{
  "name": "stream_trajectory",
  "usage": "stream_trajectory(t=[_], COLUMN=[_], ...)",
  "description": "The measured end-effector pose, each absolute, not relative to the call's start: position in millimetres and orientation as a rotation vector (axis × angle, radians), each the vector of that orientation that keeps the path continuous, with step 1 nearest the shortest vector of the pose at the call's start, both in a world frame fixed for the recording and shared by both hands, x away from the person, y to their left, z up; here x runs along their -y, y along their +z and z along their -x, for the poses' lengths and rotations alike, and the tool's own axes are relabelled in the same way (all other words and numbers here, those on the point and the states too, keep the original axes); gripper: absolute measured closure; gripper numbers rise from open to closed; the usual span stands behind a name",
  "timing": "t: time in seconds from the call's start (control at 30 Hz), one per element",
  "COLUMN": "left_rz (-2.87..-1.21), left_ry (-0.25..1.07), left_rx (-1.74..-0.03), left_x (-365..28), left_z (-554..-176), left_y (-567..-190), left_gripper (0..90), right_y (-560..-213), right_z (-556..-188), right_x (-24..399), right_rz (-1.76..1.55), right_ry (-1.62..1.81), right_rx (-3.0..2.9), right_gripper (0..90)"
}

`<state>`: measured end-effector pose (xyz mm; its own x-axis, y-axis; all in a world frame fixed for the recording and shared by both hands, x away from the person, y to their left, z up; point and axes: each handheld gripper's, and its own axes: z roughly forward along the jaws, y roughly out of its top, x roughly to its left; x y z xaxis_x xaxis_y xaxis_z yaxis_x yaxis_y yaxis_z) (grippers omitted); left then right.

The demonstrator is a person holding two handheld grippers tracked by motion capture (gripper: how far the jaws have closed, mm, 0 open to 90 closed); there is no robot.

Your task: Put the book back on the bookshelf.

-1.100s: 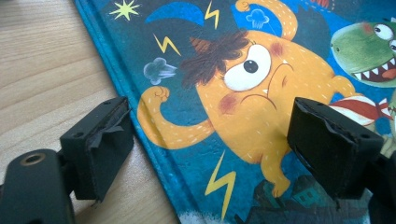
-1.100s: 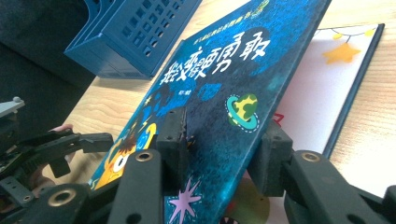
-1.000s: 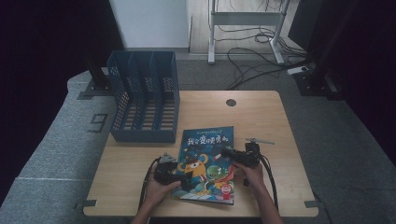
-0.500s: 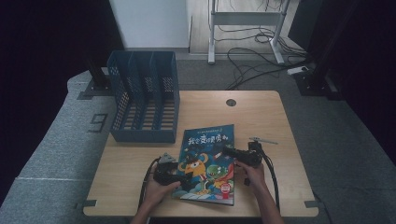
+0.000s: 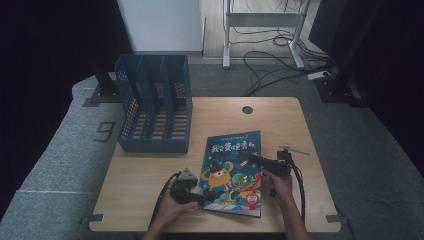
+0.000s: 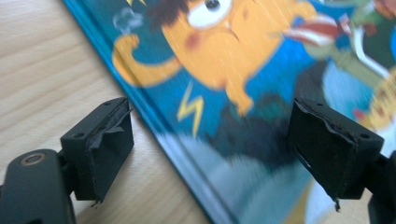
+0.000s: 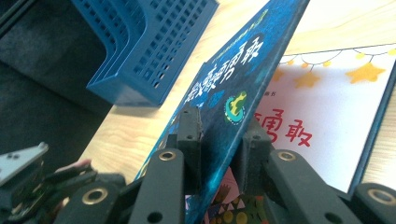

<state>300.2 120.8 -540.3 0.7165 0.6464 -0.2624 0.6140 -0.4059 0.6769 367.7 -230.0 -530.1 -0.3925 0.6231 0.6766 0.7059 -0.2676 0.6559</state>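
From above, we see the picture book lying near the front edge of the counter, in front of and to the right of the blue file rack, with the left hand-held gripper at its left edge and the right hand-held gripper at its right. In the left gripper view, our jaws stand apart, straddling the book's edge without pressing it. In the right gripper view, our jaws have just been closing and now clamp the lifted front cover, an inside page showing beneath.
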Motion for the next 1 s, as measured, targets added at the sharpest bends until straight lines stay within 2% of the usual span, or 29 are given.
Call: stream_trajectory(t=[0.5, 1.0], left_rz=[-2.241, -2.217], left_ry=[0.06, 0.059], left_rx=[-0.856, -0.862], left_x=[-106.3, -105.1], left_z=[-284.1, -283.6], left_y=[-539.6, -541.2], left_gripper=[14.1, 13.0], right_y=[-530.1, -530.8], right_z=[-368.6, -368.6], right_x=[251.4, 250.3], right_rz=[1.763, 1.737], right_ry=[-1.796, -1.777], right_rx=[1.814, 1.828], right_gripper=[73.9, 72.4])
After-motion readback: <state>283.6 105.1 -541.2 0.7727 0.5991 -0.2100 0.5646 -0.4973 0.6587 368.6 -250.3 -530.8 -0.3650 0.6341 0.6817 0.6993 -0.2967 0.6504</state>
